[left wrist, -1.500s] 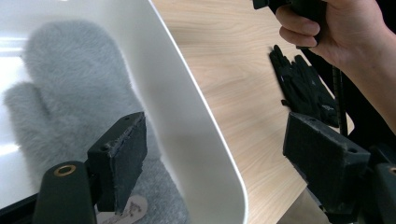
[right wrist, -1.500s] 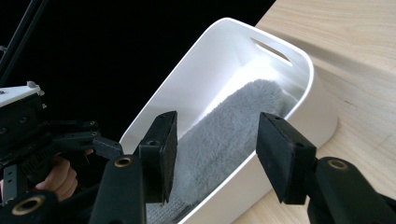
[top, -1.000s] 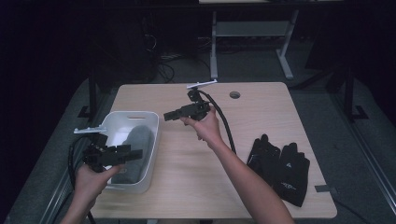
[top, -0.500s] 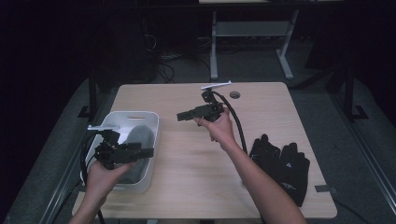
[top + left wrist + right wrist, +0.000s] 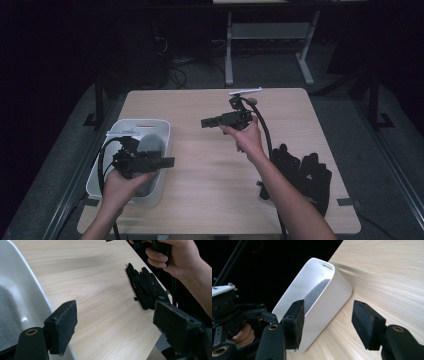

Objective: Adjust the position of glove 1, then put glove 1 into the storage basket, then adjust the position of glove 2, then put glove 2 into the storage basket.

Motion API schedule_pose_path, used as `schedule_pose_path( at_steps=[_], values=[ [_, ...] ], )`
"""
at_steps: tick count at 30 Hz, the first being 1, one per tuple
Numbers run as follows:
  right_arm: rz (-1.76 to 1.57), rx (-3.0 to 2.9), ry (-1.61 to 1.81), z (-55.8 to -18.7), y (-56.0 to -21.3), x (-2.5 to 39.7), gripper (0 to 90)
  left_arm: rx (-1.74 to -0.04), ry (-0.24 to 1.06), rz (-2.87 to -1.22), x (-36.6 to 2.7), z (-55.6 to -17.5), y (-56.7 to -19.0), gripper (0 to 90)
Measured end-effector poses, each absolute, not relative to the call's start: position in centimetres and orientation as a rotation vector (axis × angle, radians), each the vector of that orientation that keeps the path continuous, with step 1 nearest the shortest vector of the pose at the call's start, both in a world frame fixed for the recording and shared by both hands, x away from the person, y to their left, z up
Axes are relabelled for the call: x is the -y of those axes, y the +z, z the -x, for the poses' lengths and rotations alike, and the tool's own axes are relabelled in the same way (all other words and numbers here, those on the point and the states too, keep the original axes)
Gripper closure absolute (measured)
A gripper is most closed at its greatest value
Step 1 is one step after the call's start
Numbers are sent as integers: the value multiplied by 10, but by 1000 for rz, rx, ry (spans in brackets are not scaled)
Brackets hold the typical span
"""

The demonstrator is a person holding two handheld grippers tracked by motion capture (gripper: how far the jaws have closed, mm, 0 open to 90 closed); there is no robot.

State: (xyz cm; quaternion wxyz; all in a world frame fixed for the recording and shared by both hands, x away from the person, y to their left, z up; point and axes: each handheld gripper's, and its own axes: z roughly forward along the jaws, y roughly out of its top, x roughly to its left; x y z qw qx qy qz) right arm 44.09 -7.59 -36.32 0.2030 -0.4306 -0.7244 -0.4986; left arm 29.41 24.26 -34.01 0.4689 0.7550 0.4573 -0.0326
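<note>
both grippers, left gripper [image 5: 113,326] and right gripper [image 5: 327,322], gape wide, empty

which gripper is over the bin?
The left gripper: it hangs over the white bin, jaws open and empty. The right gripper is held above bare table, also open.

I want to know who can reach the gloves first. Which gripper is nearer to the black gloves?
The right gripper. It hovers over the table's middle, its hand just left of the black gloves; the left gripper is over the white bin, across the table.
</note>
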Motion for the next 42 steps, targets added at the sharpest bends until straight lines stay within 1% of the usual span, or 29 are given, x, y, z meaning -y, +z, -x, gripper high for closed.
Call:
schedule_pose_path(
  at_steps=[21,33,42],
  values=[
    [1274,1973,-1410,-436,-370,120,431,-1075,-119,-1884,-214,-300,-344,191],
    [1320,1960,-1414,-431,-378,141,425,-1062,-132,-1903,-207,-302,-347,190],
    [1340,1949,-1425,-427,-382,155,425,-1035,-140,-1921,-191,-302,-350,190]
  ],
)
